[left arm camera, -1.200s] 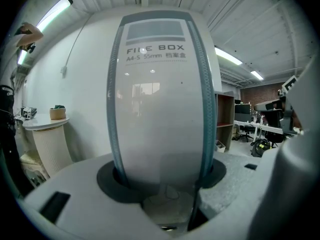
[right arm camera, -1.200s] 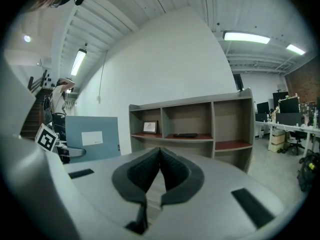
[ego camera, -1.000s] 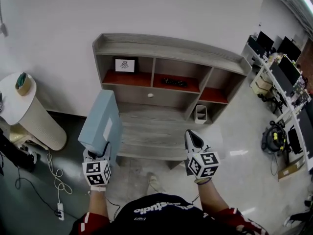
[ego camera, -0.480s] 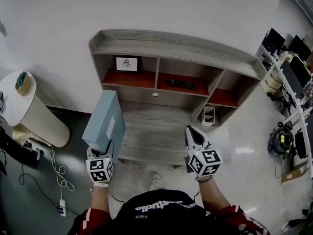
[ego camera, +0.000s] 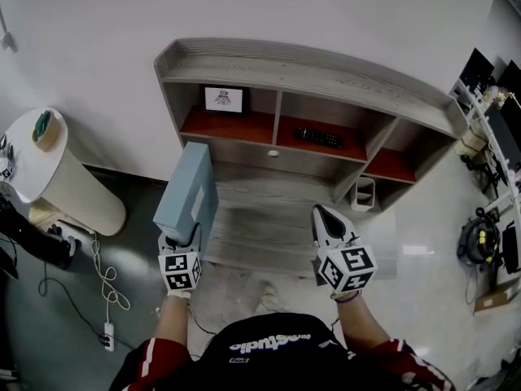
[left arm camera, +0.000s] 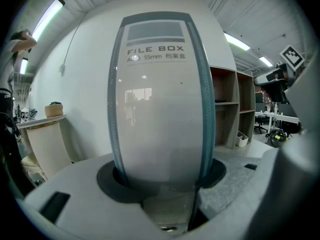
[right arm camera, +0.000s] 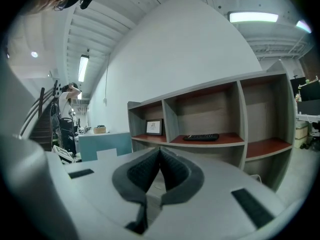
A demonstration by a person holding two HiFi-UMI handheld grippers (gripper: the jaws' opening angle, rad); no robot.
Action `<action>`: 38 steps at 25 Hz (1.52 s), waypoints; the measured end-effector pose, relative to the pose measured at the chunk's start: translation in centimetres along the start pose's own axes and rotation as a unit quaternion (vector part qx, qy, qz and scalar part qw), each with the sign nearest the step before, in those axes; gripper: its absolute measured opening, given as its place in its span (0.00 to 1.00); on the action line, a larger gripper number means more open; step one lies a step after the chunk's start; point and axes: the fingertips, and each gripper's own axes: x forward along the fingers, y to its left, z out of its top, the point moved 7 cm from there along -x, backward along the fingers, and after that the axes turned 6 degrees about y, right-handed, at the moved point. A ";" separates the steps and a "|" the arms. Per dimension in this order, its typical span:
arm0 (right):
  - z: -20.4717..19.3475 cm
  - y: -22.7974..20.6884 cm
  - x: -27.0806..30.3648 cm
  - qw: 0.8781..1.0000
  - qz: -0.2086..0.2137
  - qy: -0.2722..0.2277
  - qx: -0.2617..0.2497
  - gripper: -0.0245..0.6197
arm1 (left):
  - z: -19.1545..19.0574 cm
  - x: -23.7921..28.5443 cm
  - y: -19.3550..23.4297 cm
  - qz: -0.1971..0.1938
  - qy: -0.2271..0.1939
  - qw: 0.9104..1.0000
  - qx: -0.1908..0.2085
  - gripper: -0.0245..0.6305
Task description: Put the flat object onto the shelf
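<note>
While gripped in left tongs [ego camera: 182,243], file box [ego camera: 189,187] near shelf [ego camera: 326,68] edge; right tongs [ego camera: 325,216] closed.

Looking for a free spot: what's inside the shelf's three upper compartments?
Left: a framed picture, covering whatever's behind it. Middle: a remote control. Right: only bare red floor shows.

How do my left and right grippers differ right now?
The left gripper is clamped on the pale blue file box, its jaws wide around the narrow spine. The right gripper holds nothing, and its jaws are closed together. In the head view the left gripper stands near the shelf unit's left side, and the right gripper stands right of its middle. Both point toward the shelf unit.
</note>
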 end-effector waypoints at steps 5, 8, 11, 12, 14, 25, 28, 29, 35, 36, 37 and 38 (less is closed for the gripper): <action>-0.2 -0.6 0.9 1.000 0.005 0.006 0.000 0.04 | -1.0 2.3 0.4 0.014 0.014 1.000 0.002 0.44; -0.2 -1.0 1.3 1.000 0.006 0.008 0.000 0.04 | -1.3 3.2 0.5 0.022 0.020 1.000 0.003 0.44; -0.2 -1.5 1.6 1.000 0.006 0.011 0.001 0.04 | -1.5 4.2 0.6 0.025 0.021 0.999 -0.002 0.44; -0.2 -1.7 1.7 1.000 0.006 0.012 0.002 0.04 | -1.5 4.6 0.6 0.027 0.023 0.999 -0.003 0.44; -0.3 -2.0 2.1 1.000 0.006 0.014 0.004 0.04 | -1.6 5.3 0.6 0.030 0.025 0.999 -0.003 0.44; -0.6 -2.6 3.8 1.000 0.012 0.024 0.000 0.04 | -2.8 8.4 2.0 0.039 0.043 0.998 -0.012 0.44; -0.7 -2.8 4.2 1.000 0.012 0.028 0.001 0.04 | -2.9 9.2 2.4 0.042 0.043 0.998 -0.020 0.44; -0.7 -2.9 4.4 1.000 0.011 0.028 0.002 0.04 | -2.9 9.4 2.6 0.042 0.042 0.998 -0.023 0.44; -0.6 -3.3 5.4 0.999 0.009 0.032 0.004 0.04 | -2.4 11.0 3.3 0.043 0.040 0.998 -0.023 0.44; -0.6 -3.4 5.5 0.999 0.009 0.033 0.004 0.04 | -2.3 11.2 3.4 0.043 0.040 0.998 -0.023 0.44; -0.6 -3.4 5.6 0.999 0.008 0.034 0.005 0.04 | -2.2 11.5 3.5 0.042 0.039 0.998 -0.023 0.44; -0.6 -3.4 5.8 0.999 0.008 0.035 0.005 0.04 | -2.1 11.8 3.6 0.041 0.039 0.998 -0.022 0.44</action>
